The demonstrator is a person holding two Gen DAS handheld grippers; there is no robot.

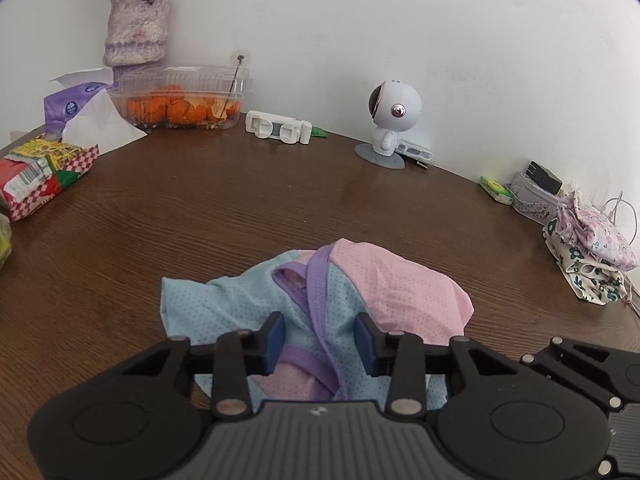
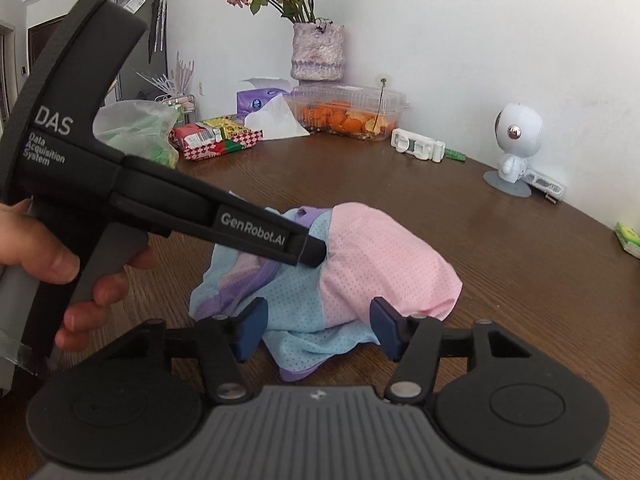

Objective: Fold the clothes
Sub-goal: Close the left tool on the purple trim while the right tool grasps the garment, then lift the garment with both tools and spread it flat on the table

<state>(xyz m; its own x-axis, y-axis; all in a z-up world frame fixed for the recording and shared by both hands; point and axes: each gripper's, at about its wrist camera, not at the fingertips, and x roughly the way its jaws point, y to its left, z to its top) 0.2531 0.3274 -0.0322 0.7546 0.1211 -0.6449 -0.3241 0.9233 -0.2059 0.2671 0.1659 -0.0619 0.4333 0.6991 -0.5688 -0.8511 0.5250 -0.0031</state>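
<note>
A: The pink, blue and purple mesh garment (image 1: 320, 304) lies bunched in a heap on the brown worktop (image 1: 240, 200), near the front edge. We see no flat panel and no clean crease, with purple trim looping across the blue part.

B: So by our reading it is not a finished fold. Whether we are gathering it to spread out or partway through a fold, we cannot settle.

A: Our left gripper (image 1: 320, 336) hovers over the heap with its jaws apart, cloth showing between them but not pinched. Our right gripper (image 2: 318, 326) sits low at the near hem, jaws also apart and holding nothing.

B: Off to the right a small stack of floral cloths (image 1: 588, 252) sits by the wall, and it looks folded. That fits some pieces being done already, with this one left.
</note>
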